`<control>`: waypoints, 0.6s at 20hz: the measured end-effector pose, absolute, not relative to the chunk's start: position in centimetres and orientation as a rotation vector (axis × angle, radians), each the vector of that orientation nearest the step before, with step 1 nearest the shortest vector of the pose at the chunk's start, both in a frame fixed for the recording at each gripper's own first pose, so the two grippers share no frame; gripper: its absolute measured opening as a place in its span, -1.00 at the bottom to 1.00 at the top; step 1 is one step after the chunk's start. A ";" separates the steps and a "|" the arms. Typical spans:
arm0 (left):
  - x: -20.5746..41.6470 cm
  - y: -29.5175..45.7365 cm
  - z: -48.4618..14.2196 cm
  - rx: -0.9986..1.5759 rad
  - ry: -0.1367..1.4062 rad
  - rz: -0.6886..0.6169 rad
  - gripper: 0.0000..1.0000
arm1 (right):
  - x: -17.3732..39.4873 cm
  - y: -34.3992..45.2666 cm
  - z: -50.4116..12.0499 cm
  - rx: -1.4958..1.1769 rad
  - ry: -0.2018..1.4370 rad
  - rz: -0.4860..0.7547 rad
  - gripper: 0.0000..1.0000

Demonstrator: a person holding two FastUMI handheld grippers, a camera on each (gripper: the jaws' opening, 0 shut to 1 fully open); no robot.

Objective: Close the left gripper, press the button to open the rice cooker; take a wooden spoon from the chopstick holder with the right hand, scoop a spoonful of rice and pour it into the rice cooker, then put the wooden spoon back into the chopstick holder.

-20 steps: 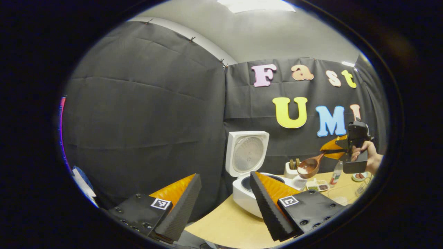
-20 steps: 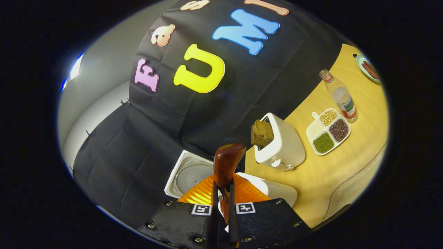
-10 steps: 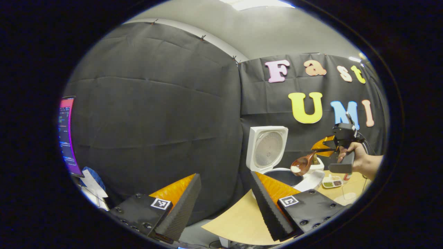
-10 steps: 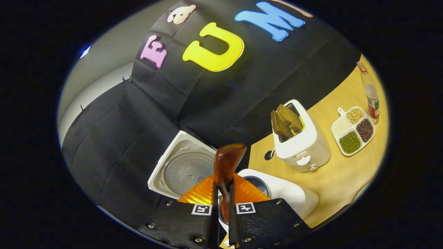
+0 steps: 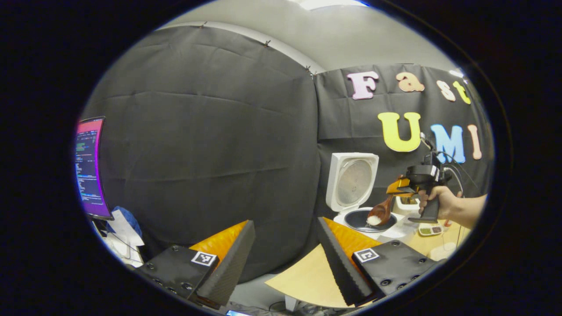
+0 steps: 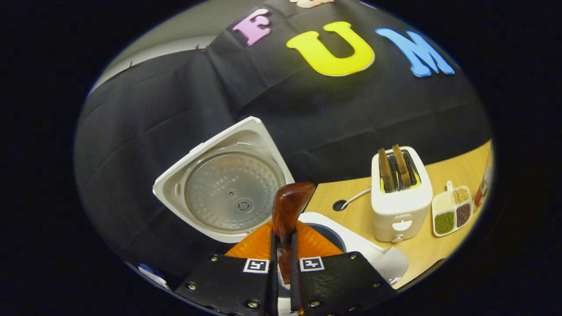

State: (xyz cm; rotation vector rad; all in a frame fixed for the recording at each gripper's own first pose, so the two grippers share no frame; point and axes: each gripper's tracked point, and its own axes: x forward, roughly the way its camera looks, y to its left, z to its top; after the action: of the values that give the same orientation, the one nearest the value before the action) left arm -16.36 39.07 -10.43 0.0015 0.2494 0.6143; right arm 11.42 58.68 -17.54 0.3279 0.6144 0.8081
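Observation:
The white rice cooker stands with its lid raised and its dark inner pot exposed. A hand holds my right gripper just right of the cooker. It is shut on the handle of the wooden spoon. The spoon's bowl carries white rice and hangs over the pot's rim, tilted down. In the right gripper view my right gripper sits above the pot rim. My left gripper is open with nothing between its fingers, well back from the cooker near the table's corner.
A white toaster with two bread slices stands right of the cooker. Beside it lies a divided dish of beans and grains. The wooden table ends in a corner below my left gripper. A lit monitor stands far left.
My right gripper carried the rice-filled spoon left and down, from beside the toaster to over the cooker's pot. My left gripper's view swung left, bringing the monitor in.

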 end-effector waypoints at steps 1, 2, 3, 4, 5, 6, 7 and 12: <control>-16.5 39.1 -10.6 0.001 0.252 0.617 0.96 | 11.4 59.0 -17.2 0.261 0.575 0.823 -0.78; -16.6 39.2 -10.7 0.002 0.256 0.620 0.96 | 11.3 59.3 -17.0 0.199 0.539 0.836 -0.78; -16.6 39.2 -10.8 0.002 0.257 0.622 0.95 | 11.3 59.5 -16.6 0.128 0.494 0.851 -0.78; -16.5 39.2 -10.8 0.002 0.255 0.622 0.95 | 11.0 59.7 -16.2 0.067 0.455 0.864 -0.78; -16.4 39.2 -10.8 0.000 0.254 0.622 0.95 | 10.9 59.8 -15.8 0.011 0.415 0.871 -0.78; -16.2 39.1 -10.8 -0.002 0.253 0.620 0.95 | 10.8 59.8 -15.4 -0.042 0.375 0.878 -0.78; -16.2 38.9 -10.9 -0.003 0.251 0.618 0.96 | 10.7 59.8 -15.0 -0.095 0.337 0.882 -0.78; -15.6 38.5 -11.1 -0.010 0.246 0.607 0.95 | 10.6 59.4 -14.9 -0.332 0.165 0.899 -0.77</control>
State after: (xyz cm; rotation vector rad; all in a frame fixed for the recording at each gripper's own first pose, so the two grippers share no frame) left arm -15.60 38.54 -11.14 -0.0101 0.2458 0.6072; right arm 10.58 59.35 -14.92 -0.3317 0.1646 0.8990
